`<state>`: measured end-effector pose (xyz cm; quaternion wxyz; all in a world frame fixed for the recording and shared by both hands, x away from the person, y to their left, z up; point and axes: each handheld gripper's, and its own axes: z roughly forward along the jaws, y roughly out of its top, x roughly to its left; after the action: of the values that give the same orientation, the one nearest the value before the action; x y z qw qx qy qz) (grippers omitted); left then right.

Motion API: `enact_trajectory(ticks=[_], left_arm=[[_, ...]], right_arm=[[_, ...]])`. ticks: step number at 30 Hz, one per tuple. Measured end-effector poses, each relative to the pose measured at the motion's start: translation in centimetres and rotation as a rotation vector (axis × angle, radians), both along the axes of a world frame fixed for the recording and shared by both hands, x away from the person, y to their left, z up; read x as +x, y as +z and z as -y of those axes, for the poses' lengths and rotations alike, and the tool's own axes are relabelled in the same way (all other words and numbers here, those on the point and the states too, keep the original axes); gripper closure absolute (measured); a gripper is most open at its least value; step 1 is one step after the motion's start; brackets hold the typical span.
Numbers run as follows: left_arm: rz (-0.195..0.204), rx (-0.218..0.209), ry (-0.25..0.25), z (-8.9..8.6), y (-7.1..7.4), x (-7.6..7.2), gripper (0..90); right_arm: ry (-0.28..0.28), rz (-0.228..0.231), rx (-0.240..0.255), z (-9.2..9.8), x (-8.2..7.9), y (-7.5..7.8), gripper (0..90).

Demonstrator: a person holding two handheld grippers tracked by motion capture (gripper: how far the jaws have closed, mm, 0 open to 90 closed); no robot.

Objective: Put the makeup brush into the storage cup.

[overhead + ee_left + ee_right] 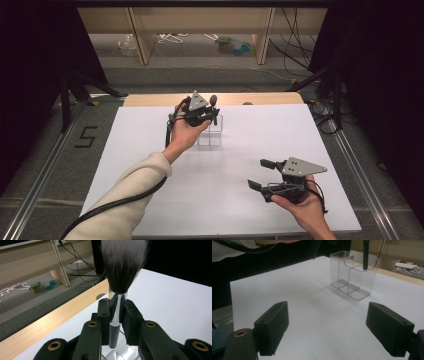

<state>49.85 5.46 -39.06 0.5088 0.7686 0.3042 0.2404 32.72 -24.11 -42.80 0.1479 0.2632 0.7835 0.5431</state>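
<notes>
One makeup brush (117, 290) and one clear plastic organizer (353, 275), two grippers on a white table (150, 150). The left gripper (202, 116) is clamped tight on the brush's glossy ferrule, fluffy black-and-white bristles up, round dark handle pointing down — in the right gripper view the handle tip hangs inside the top of the organizer's taller rear compartment, off the floor. The organizer is rectangular and thin-walled with a few compartments, nothing else in them; the right gripper (256, 174) sits well apart near the table's front edge, jaws spread wide — holding nothing.
</notes>
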Motion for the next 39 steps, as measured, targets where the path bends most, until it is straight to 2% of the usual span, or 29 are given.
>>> enact_trajectory(ticks=[3,23,24,31,32,39], left_arm=[[-0.001,0.001,0.002,0.0,-0.1,0.0,77.4],[-0.009,0.003,0.009,0.1,-0.7,0.2,77.4],[-0.010,0.005,0.007,0.1,-0.7,0.3,77.4],[-0.013,0.008,0.013,0.1,-0.9,0.3,77.4],[-0.013,0.006,0.011,0.1,-1.0,0.3,77.4],[-0.015,0.010,0.015,0.1,-1.2,0.4,77.4]], right_arm=[[0.011,0.014,0.034,-0.2,0.1,-0.2,19.3],[0.012,0.013,0.033,-0.2,0.1,-0.2,19.3],[0.002,-0.003,-0.001,0.0,0.0,0.0,19.3],[0.004,-0.003,-0.001,0.0,0.0,0.0,19.3],[0.011,0.006,0.021,-0.2,0.1,-0.2,19.3],[0.012,0.005,0.022,-0.2,0.1,-0.2,19.3]])
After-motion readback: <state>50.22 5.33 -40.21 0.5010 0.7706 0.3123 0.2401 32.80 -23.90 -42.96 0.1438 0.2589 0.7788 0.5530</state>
